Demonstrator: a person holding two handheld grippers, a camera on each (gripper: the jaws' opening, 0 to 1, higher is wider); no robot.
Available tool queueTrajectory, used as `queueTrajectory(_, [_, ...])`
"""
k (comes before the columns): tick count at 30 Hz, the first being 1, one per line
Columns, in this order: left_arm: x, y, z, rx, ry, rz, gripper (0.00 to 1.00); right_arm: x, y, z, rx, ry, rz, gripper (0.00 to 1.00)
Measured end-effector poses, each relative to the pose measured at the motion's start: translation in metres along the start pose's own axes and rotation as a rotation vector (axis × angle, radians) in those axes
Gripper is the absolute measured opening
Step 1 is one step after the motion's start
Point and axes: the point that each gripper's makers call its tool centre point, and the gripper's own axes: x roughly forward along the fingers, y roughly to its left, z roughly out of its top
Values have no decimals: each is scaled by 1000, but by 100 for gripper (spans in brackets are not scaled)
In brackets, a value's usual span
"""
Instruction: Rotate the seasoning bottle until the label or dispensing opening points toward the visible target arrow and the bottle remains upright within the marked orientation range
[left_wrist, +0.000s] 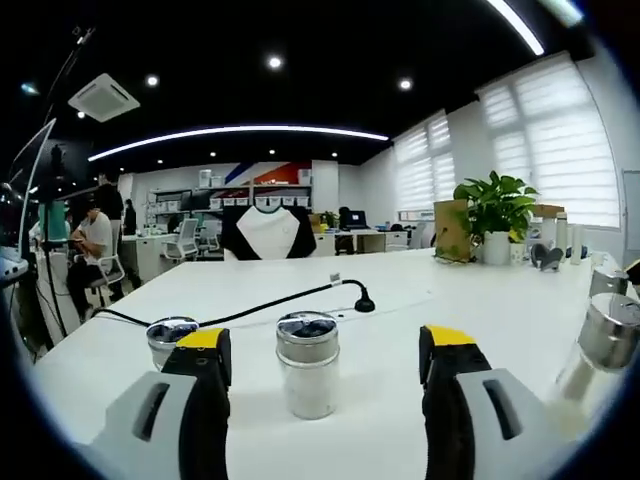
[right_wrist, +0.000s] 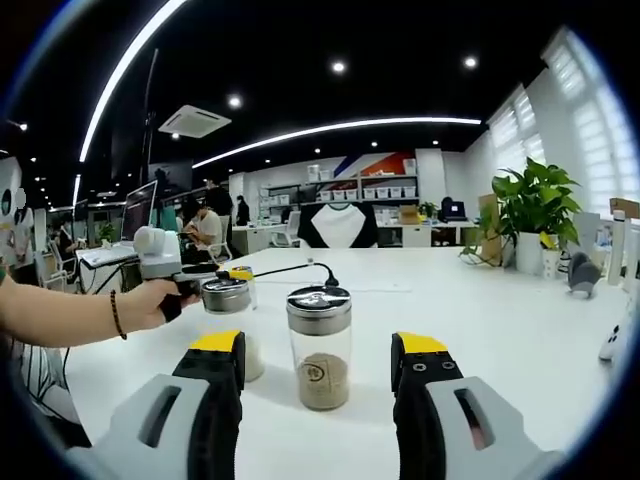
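Observation:
A clear seasoning bottle (left_wrist: 307, 368) with a metal lid and white contents stands upright on the white table (left_wrist: 400, 290), just ahead of my open left gripper (left_wrist: 323, 337) and centred between its yellow-tipped jaws. A second metal-lidded bottle (left_wrist: 166, 335) is half hidden behind the left jaw. In the right gripper view, a bottle with brown contents (right_wrist: 320, 350) stands upright between the jaws of my open right gripper (right_wrist: 318, 343), untouched. The white-filled bottle (right_wrist: 232, 300) stands to its left. The left gripper (right_wrist: 228, 274), held by a hand (right_wrist: 150, 300), reaches in near that bottle's lid.
A black cable with a plug (left_wrist: 362, 300) runs across the table behind the bottles. Another metal-capped bottle (left_wrist: 605, 345) stands at the right edge. A potted plant (left_wrist: 495, 215) and small items stand at the far right. People sit at desks (left_wrist: 95, 245) far left.

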Motion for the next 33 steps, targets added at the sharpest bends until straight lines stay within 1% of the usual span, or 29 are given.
queueTrajectory(4, [9,-2,-6,14,17,-16,79,0,0,1,-2,1,-2,59])
queueTrajectory(7, [17,-2,-14,28,44,-20,78,-1,-1,1,-1,1,-4,59])
queueTrajectory(12, [25,-4,-23,44,74,-34,76,-1,-2,1,-1,1,-8,59])
queueTrajectory(14, [27,-2,-26,27,84,-28,75,-2,-2,1,-3,2,-7,59])
queueTrajectory(16, [29,1,-29,-9,87,-18,73,-2,-2,2,-3,0,-10,59])
queueTrajectory(20, [32,6,-37,-31,116,-6,68,-3,-4,1,-1,-1,-15,59])
queueTrajectory(22, [32,5,-40,-32,128,-14,64,-3,-5,1,-1,-1,-16,59])
queueTrajectory(24, [33,4,-41,-20,136,-32,55,-4,-7,0,-8,6,-22,59])
queueTrajectory(28, [33,3,-40,-14,132,-37,50,-5,-12,-3,-1,10,-38,59])
queueTrajectory(29, [33,4,-40,-14,136,-35,46,-5,-13,-3,0,11,-41,59])
queueTrajectory(31, [33,9,-39,-22,137,-19,40,-6,-15,-2,3,8,-46,59])
queueTrajectory(32, [33,13,-39,-25,140,-5,35,-6,-15,-2,3,8,-47,59])
queueTrajectory(33, [35,12,-37,14,131,-26,35,-7,-16,-1,1,7,-47,59])
